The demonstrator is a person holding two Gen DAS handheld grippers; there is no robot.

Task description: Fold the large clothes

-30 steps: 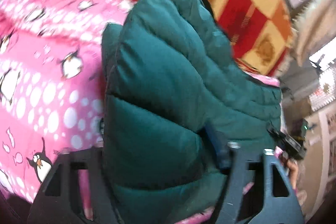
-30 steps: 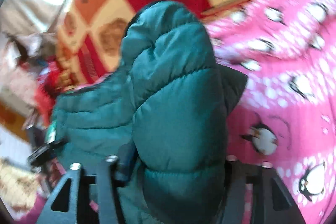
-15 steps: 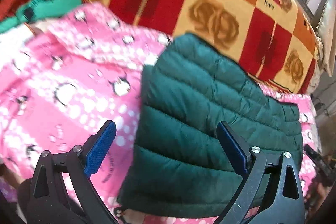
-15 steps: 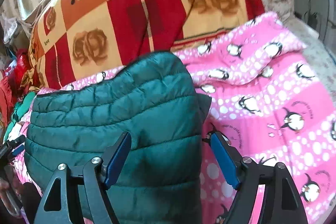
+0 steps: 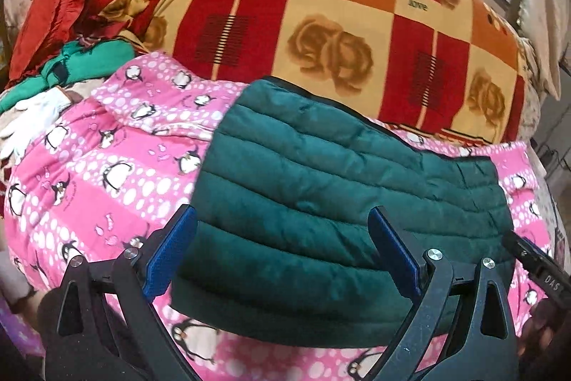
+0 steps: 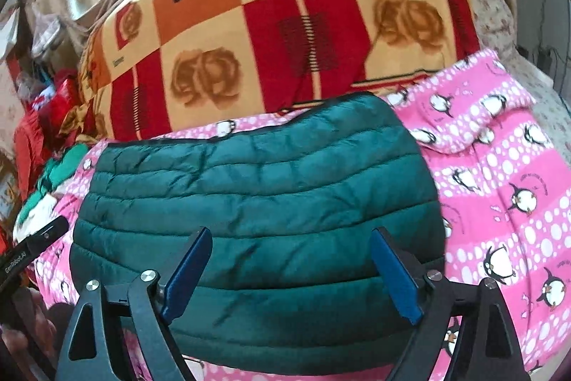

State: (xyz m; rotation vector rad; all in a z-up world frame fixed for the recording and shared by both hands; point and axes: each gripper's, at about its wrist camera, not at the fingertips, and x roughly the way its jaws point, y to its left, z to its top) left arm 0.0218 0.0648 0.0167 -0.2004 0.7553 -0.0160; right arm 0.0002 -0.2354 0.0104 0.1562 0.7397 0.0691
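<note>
Green quilted jacket [image 5: 321, 202] lies folded into a compact block on the pink penguin blanket [image 5: 107, 174], which covers the bed. Quilt seams run left to right across its top face; dark trim shows along its far edge. Beyond it, at the far side of the bed, rests a red, orange and cream rose-pattern blanket [image 5: 321, 16]. Far left: a heap of red and green clothes [image 5: 71, 34].

Left gripper [image 5: 282, 256] hovers over the near edge of the jacket, jaws spread wide, blue pads facing each other with the jacket's left half seen between them. Nothing gripped; whether the pads touch the fabric, I cannot tell.

Right gripper [image 6: 289, 274], same posture: jaws wide apart, nothing held, positioned at the near edge over the jacket [image 6: 257, 202]. Penguin blanket [image 6: 499, 202] extends to the right of the jacket in this view; rose blanket [image 6: 285, 34] behind it.

Each wrist view catches the other gripper's black body at its frame edge.
</note>
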